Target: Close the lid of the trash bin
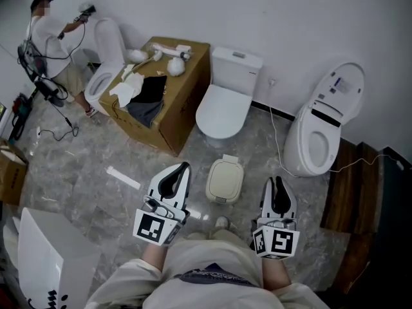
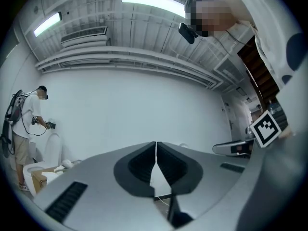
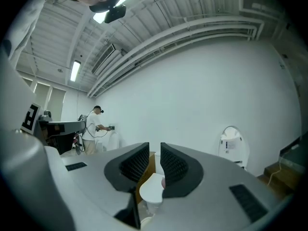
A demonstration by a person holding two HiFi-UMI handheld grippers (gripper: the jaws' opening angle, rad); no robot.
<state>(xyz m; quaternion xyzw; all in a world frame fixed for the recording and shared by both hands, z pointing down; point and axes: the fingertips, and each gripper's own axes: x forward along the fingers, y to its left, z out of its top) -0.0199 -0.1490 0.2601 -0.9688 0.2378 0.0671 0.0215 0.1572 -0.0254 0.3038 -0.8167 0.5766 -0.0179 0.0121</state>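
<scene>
The trash bin (image 1: 224, 179) is a small cream one standing on the marble floor just ahead of my feet, with its lid lying flat on top. Both grippers are held up and level, clear of the bin. My left gripper (image 1: 183, 168) is to the bin's left, and in the left gripper view its jaws (image 2: 156, 148) meet with nothing between them. My right gripper (image 1: 279, 181) is to the bin's right. In the right gripper view a narrow gap shows between its jaws (image 3: 154, 150), which hold nothing. Neither gripper view shows the bin.
A white toilet (image 1: 222, 108) stands behind the bin against the wall. Left of it is a cardboard box (image 1: 177, 108), right of it a second toilet with raised lid (image 1: 322, 131). A person (image 1: 48, 37) works at far left. Wooden steps (image 1: 351, 192) are at right.
</scene>
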